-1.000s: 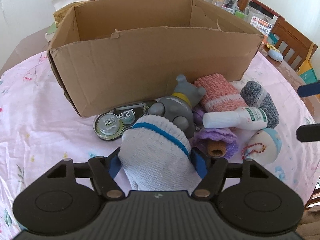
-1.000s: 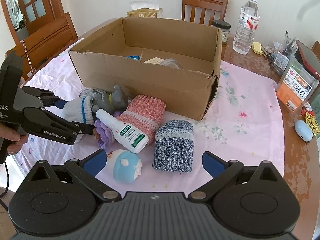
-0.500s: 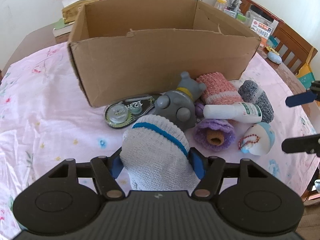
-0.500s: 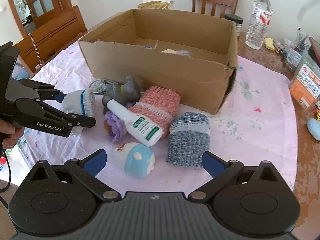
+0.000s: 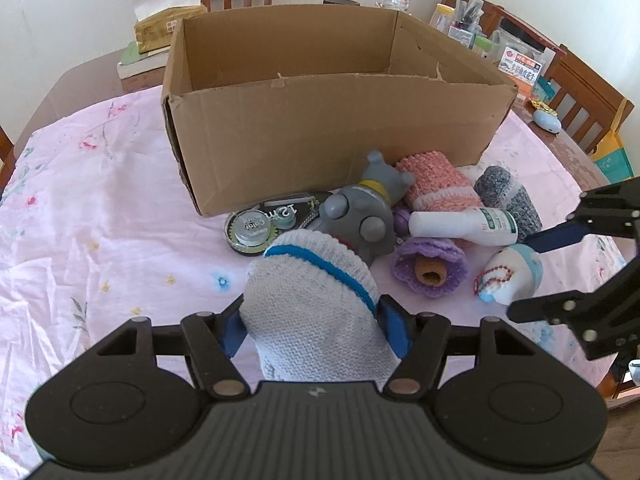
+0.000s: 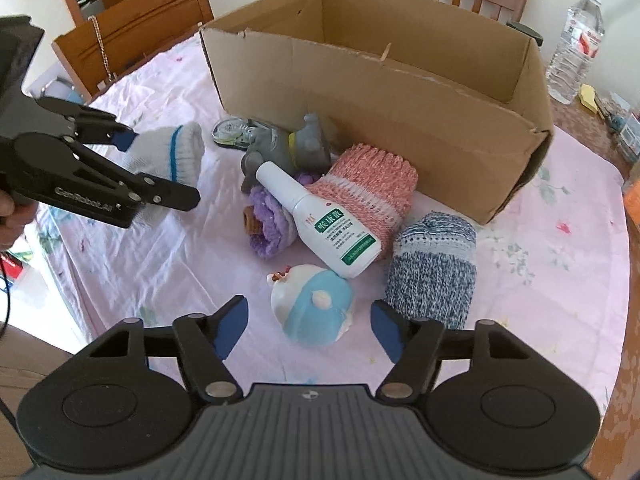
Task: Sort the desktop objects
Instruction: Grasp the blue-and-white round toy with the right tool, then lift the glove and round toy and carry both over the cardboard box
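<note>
1. The left gripper [image 5: 312, 320] clamps the white sock [image 5: 316, 296], near the cardboard box [image 5: 340, 128].
2. The right gripper [image 6: 306, 328], jaws just closing, stands apart around the blue-white toy [image 6: 316, 308], not touching it.

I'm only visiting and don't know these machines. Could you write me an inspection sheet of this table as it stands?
Surface: pink floral cloth over a wooden table.
Job's things: open cardboard box; white sock; grey toy; pink knit, blue-grey knit, purple knit; white bottle; blue-white toy.
Clutter: water bottle, tissue pack.
Claws: left claw clamps the white sock; right claw, just narrowing, straddles the blue-white toy without touching.
Cables: thin dark cable at the picture's left edge.
Surroundings: wooden chairs.
</note>
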`<state>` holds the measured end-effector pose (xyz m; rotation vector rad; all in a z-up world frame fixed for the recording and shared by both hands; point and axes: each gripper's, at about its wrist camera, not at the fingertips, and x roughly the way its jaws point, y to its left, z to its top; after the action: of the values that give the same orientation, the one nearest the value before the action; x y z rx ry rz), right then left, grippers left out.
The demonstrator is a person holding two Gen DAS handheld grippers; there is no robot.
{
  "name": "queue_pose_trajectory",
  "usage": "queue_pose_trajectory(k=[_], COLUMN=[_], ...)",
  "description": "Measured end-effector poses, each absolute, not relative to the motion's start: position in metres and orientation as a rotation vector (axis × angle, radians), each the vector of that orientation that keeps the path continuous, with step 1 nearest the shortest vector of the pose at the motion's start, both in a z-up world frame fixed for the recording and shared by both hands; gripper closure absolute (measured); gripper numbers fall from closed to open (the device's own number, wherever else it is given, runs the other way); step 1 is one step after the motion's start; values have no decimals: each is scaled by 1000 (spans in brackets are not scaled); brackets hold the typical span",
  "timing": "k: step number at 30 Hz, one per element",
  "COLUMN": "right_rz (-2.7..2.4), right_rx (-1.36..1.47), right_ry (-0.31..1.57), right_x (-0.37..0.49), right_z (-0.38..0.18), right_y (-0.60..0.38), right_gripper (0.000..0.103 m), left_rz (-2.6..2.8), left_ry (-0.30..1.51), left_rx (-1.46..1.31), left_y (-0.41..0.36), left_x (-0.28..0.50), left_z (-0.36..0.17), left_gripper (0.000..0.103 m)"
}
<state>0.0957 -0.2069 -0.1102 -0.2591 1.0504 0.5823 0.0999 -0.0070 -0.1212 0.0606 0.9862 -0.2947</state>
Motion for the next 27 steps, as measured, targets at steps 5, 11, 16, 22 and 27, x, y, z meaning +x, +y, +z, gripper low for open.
queue_pose_trajectory(k=[5,11,16,22,27], right_rz=[573,570,573,581,590], right_rx=[-278,-293,-294,-286,-284], right_ry=[1051,1055,1057,1054,1044], right_x=[101,104,102,99,94], right_z=[-118,-124,-121,-113,-102], right_y=[-202,-198,-199,-204,-210], right_gripper=[39,49,50,51,51], left_rz=[-299,-310,-316,-333,-354], left_ry=[985,982,979,975,970], left_rx=[64,67,67,66,69], left_y=[-5,-4,-3,-3,-4], left_x=[100,98,97,96,94], left_z=[-119,-116,-114,-108,-102], left_gripper=[36,36,36,36,36])
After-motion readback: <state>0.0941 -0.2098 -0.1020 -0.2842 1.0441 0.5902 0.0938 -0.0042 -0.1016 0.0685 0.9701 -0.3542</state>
